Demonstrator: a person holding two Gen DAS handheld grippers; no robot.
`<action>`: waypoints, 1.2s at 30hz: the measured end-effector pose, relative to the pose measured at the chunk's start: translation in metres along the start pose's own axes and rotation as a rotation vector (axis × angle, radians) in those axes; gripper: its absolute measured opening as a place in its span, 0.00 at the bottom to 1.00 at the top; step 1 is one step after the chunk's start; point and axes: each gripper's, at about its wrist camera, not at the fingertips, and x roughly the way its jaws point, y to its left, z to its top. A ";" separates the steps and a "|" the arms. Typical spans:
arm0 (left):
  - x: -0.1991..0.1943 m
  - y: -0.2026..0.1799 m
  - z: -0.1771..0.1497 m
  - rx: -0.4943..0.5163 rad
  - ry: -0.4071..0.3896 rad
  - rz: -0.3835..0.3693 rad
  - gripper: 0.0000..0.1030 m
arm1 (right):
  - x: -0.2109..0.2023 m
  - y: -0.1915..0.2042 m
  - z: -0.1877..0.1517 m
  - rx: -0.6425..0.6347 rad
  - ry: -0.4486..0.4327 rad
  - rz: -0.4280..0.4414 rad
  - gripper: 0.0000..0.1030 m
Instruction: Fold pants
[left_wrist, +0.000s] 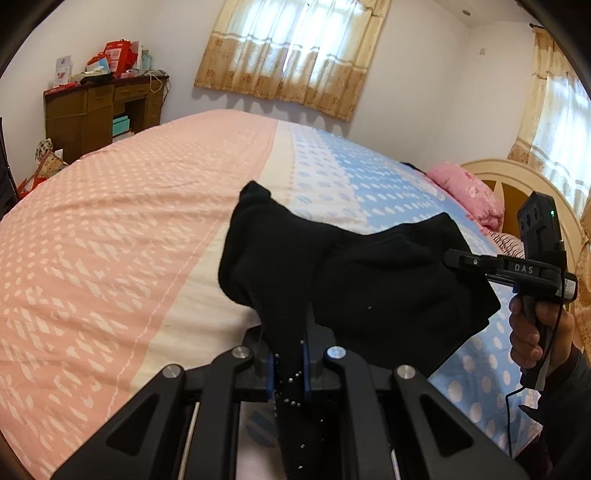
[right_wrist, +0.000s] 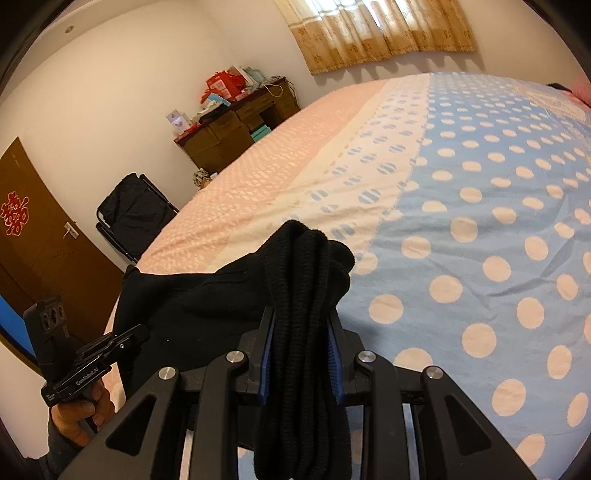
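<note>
Black pants (left_wrist: 354, 269) hang bunched between my two grippers above the bed (left_wrist: 110, 229). My left gripper (left_wrist: 288, 354) is shut on one end of the cloth, which drapes down between its blue pads. My right gripper (right_wrist: 300, 321) is shut on a thick ribbed bundle of the pants (right_wrist: 306, 280). In the left wrist view the right gripper (left_wrist: 454, 258) grips the far right end. In the right wrist view the left gripper (right_wrist: 142, 334) holds the left end. The pants sag between them, close over the sheet.
The bed sheet is pink on the left, cream in the middle, blue with dots (right_wrist: 480, 221) on the right. A pink pillow (left_wrist: 469, 195) and headboard (left_wrist: 517, 184) lie far right. A brown desk (left_wrist: 96, 110) with clutter, a black chair (right_wrist: 136, 214) and a door (right_wrist: 33, 240) stand beyond.
</note>
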 end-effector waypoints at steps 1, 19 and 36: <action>0.003 -0.001 -0.002 0.002 0.006 0.001 0.11 | 0.002 -0.003 -0.001 0.005 0.004 -0.001 0.25; 0.013 0.004 -0.012 0.046 0.041 0.096 0.38 | 0.029 -0.018 -0.007 0.008 0.043 -0.103 0.28; -0.019 0.021 -0.036 -0.042 0.033 0.260 0.81 | -0.014 -0.049 -0.029 0.114 -0.044 -0.271 0.56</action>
